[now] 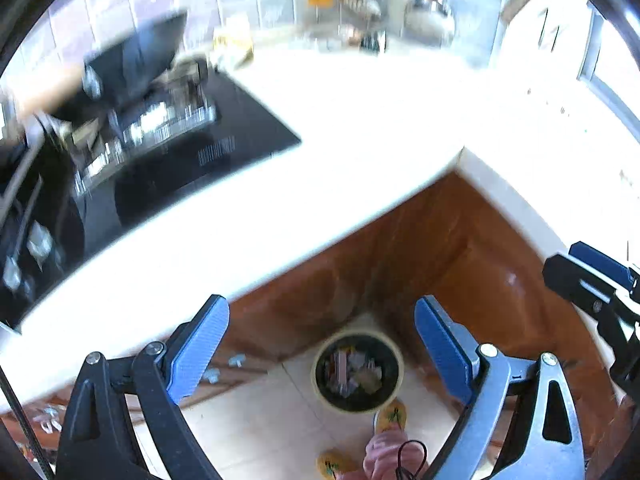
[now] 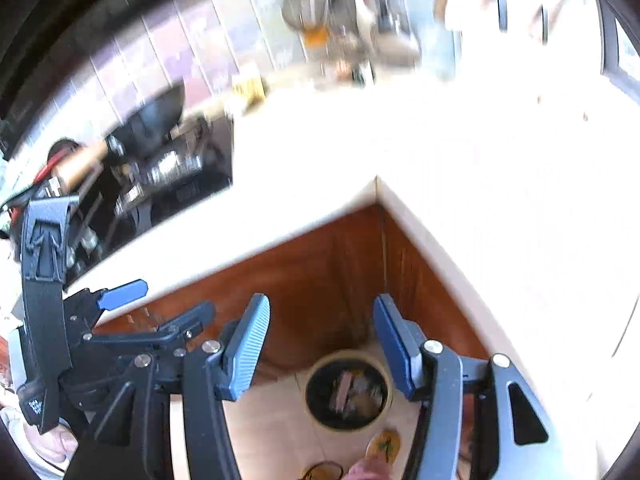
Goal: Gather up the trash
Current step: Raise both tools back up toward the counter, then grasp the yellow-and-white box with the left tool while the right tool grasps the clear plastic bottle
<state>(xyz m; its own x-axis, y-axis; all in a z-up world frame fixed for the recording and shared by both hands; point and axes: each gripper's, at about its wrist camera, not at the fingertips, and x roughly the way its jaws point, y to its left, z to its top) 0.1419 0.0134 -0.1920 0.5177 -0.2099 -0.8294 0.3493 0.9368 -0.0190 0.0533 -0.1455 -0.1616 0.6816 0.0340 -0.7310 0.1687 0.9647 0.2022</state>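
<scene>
Both pairs of jaws stand wide apart with nothing between them: the left gripper [image 1: 322, 344], with its blue ribbed pads, and the right gripper [image 2: 322, 346] each frame bare air above the floor. Directly below and slightly ahead of both sits the round cream-rimmed waste bin with a dark liner [image 1: 357, 372] on the pale floor tiles [image 1: 256, 420], tucked into the inner corner where the two runs of brown wooden cabinet fronts [image 1: 420, 248] meet under the white L-shaped countertop [image 1: 360, 128]. The bin already holds crumpled scraps, pinkish and pale; what they are is too blurred to tell.

In each wrist view the bin's mouth falls between the two fingers, a little toward the right-hand finger, so both grippers look down onto it from well above. Being round, the bin offers no long axis to line up with. Neither gripper is clearly the nearer one; they hang side by side, and the right gripper's fingers appear at the edge of the left view.

No loose trash shows on the overexposed countertop, so I judge that the next move is either a search for more litter or a finish. Left of the corner lie a black glass hob [image 1: 180, 160] and a dark wok with a wooden handle [image 1: 132, 60], both well apart from the bin. A yellow patterned slipper [image 1: 392, 416] stands just beside the bin's near rim.
</scene>
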